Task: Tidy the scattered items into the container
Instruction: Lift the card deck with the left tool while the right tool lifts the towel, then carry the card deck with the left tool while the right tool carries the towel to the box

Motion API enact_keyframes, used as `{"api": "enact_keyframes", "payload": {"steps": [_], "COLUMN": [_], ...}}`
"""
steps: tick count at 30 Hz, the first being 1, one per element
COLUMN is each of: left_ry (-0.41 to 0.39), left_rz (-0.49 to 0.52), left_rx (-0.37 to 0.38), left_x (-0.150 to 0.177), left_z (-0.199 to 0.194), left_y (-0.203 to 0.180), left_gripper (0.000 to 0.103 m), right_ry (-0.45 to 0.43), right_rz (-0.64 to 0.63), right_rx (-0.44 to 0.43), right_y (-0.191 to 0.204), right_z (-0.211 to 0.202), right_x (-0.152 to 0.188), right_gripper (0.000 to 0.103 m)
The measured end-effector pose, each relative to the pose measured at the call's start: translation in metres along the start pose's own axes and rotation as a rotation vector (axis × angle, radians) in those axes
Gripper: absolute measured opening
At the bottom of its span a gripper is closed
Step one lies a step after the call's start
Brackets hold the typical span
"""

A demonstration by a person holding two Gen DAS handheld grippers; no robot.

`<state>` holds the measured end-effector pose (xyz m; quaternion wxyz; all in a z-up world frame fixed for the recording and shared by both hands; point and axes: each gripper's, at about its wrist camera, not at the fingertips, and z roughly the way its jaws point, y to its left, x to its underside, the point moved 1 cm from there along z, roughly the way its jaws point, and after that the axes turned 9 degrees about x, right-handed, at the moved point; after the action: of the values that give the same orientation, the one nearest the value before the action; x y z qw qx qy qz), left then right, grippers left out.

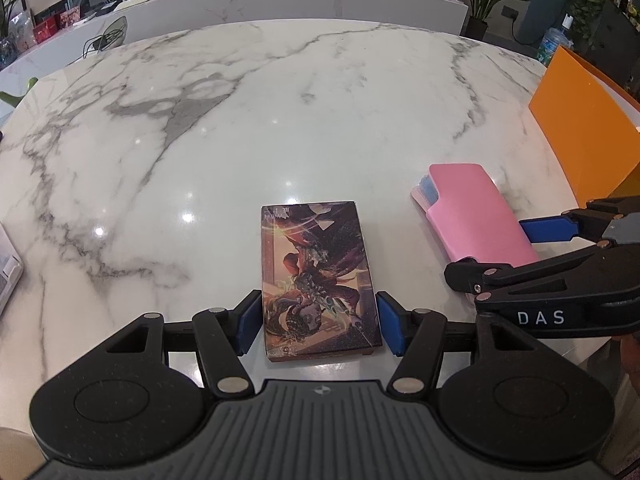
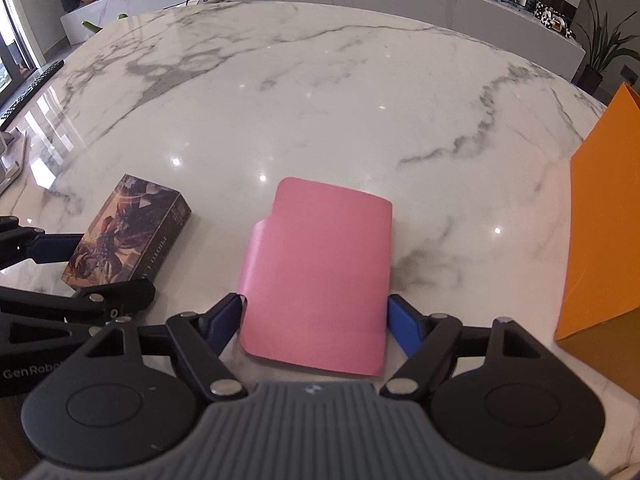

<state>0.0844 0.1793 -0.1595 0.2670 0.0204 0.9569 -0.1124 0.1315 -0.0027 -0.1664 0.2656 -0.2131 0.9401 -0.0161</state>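
With our left gripper (image 1: 319, 322) clamped on the illustrated card box (image 1: 318, 280) and our right gripper (image 2: 316, 320) clamped on the pink sleeve (image 2: 320, 276), both left of the orange container (image 2: 604, 248), we risk the sleeve's loose cards spilling if tilted.

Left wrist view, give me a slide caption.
Left gripper brackets an illustrated card box on a marble table; right gripper brackets a pink sleeve.
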Motion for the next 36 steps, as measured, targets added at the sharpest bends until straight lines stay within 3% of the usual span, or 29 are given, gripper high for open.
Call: {"api": "enact_keyframes", "payload": {"steps": [18, 36], "left_ry": [-0.056, -0.229], "left_rz": [0.019, 0.215], "left_rx": [-0.008, -0.006], "left_x": [-0.004, -0.034], "left_z": [-0.030, -0.081], "left_y": [-0.029, -0.115], "left_gripper": [0.068, 0.068], "right_ry": [-0.081, -0.286], "right_rz": [0.115, 0.292], "right_rx": [-0.040, -0.035], "right_y": [-0.028, -0.096], "right_z": [-0.038, -0.120], "right_x": [0.006, 0.029], "right_gripper": [0.076, 0.076]}}
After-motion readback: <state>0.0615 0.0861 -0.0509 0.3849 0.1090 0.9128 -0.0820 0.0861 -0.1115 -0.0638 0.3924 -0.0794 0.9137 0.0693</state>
